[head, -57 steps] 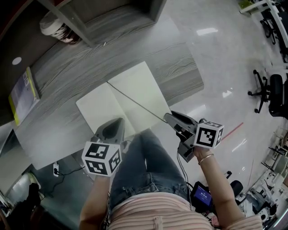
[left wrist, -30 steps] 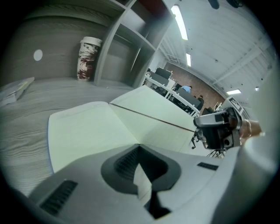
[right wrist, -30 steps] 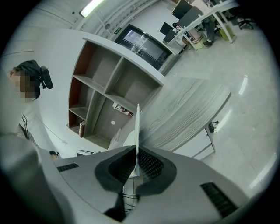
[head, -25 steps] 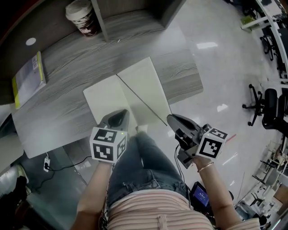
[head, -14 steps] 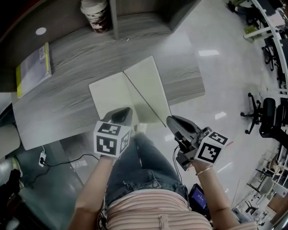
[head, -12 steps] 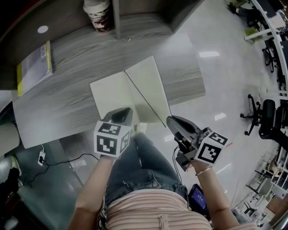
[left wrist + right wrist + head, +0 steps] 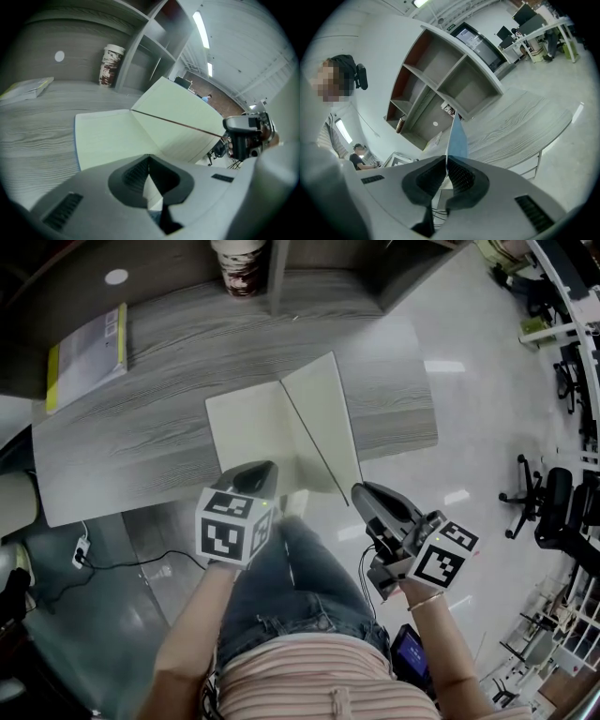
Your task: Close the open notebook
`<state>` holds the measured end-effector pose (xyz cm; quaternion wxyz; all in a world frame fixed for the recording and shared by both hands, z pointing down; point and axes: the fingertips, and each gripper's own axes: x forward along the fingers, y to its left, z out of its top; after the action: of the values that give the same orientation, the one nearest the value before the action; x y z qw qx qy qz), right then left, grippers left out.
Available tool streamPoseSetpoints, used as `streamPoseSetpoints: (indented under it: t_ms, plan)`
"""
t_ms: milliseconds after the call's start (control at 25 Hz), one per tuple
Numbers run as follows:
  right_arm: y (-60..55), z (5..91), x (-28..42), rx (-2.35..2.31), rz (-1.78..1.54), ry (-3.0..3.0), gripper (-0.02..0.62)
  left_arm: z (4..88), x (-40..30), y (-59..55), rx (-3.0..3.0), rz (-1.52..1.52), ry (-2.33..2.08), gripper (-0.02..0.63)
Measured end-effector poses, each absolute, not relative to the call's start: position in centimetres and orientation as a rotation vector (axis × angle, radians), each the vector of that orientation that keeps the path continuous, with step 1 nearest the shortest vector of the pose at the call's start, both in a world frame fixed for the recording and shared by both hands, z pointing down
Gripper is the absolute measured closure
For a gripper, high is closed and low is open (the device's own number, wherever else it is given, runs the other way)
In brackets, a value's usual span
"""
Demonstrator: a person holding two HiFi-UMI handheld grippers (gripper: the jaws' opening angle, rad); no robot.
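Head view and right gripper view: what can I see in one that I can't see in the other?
Only the head view: the left gripper, the person's jeans, a yellow-edged booklet, and the whole notebook, half open with its right side lifted.
Only the right gripper view: a big screen, a ceiling light and a seated person far off.
Both: the grey desk, the cup, the notebook, and the right gripper, shut on the notebook's raised cover.

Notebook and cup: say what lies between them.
Bare desk only, between the notebook and the cup, as the head view shows.
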<state>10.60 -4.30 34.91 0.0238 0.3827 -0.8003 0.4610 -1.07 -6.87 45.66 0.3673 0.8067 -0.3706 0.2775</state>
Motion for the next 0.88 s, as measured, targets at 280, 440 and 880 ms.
streamPoseSetpoints:
  t_ms: [280,440,880]
  plan:
    - [-4.0,34.4,9.1,1.144,1.387,-2.498,0.574,45.8,-2.2,-6.1,2.048,0.693,-0.986,0.594]
    - [-3.8,34.0,8.1,1.104,1.373,-2.517,0.574,45.6,-2.6,-5.8,2.04,0.676,-1.003,0.594]
    - [-3.3,33.7,5.5,0.993,1.328,-2.537,0.574,45.6,-4.6,-4.8,1.994,0.638,-1.066,0.594]
